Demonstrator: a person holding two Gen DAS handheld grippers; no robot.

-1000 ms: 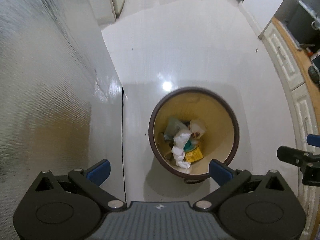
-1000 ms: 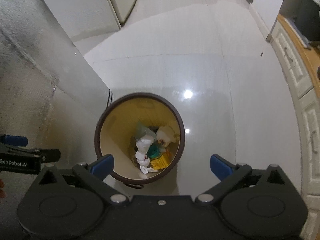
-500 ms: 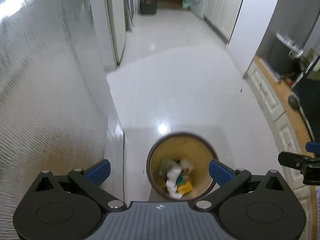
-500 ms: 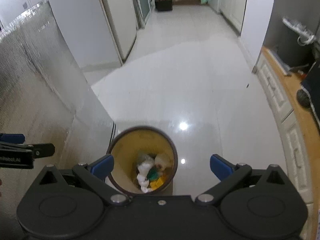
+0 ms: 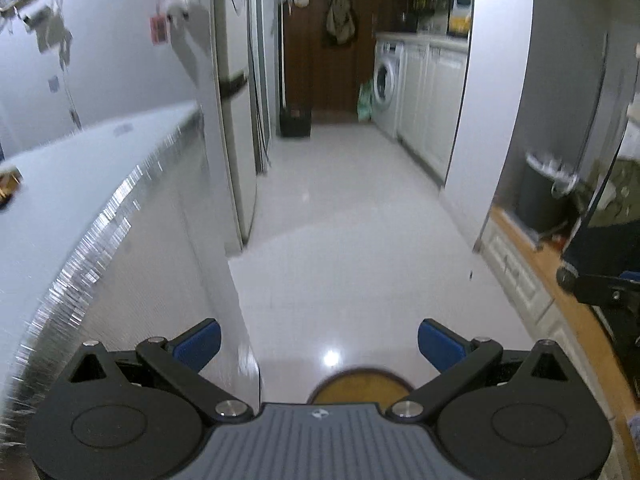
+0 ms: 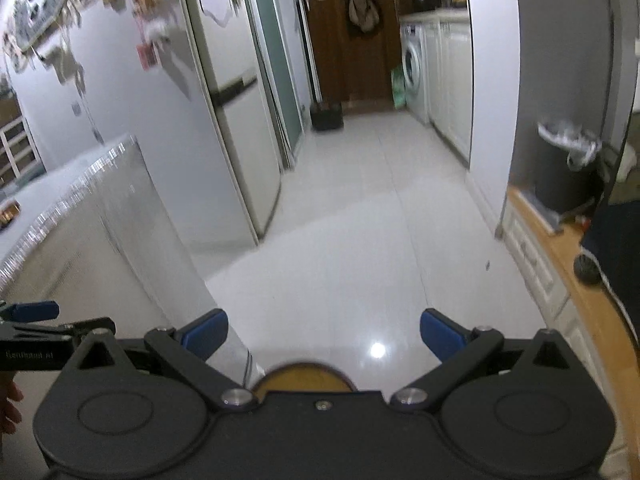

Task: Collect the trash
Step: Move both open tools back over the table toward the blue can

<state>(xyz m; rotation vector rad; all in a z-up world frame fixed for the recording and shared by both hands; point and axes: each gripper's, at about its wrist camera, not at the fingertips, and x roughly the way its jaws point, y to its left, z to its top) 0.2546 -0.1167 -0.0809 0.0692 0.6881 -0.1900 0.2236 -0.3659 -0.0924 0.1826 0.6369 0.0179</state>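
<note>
Left gripper: the black left gripper with blue rubbery finger pads point(image 5: 319, 344) hangs level above the floor, jaws spread wide, nothing between them.
Right gripper: the black right gripper with blue pads point(image 6: 324, 334) has its jaws just as wide, and they are empty too.
Trash bin: the round brown-rimmed waste bin with a yellowish inner wall point(image 5: 360, 386) peeks out just over the left gripper's ribbed grey body; in the right wrist view the same bin point(image 6: 304, 378) shows only as a curved sliver at the bottom centre. Its contents are hidden.
Floor: the glossy white tiled floor point(image 5: 352, 248) runs smooth down the corridor, a bright lamp glint sitting just beyond the bin's rim.
Left side: a tall panel with a fine, ribbed silvery texture point(image 5: 132, 264) stands beside the bin, its top edge sparkling.
Fridge: a pale, smooth refrigerator door with a dark handle band point(image 6: 236, 92) stands further back on the left.
Far end: a dark brown wooden door point(image 5: 320, 40) closes the corridor, a white front-loading washing machine point(image 5: 386, 80) beside it under white cabinets.
Right side: a warm wooden counter top point(image 6: 560, 248) curves along white panelled drawers, and a dark cylindrical bin lined with a crinkled clear bag point(image 6: 564, 164) stands on it.
Sharpness: both views are blurred.
</note>
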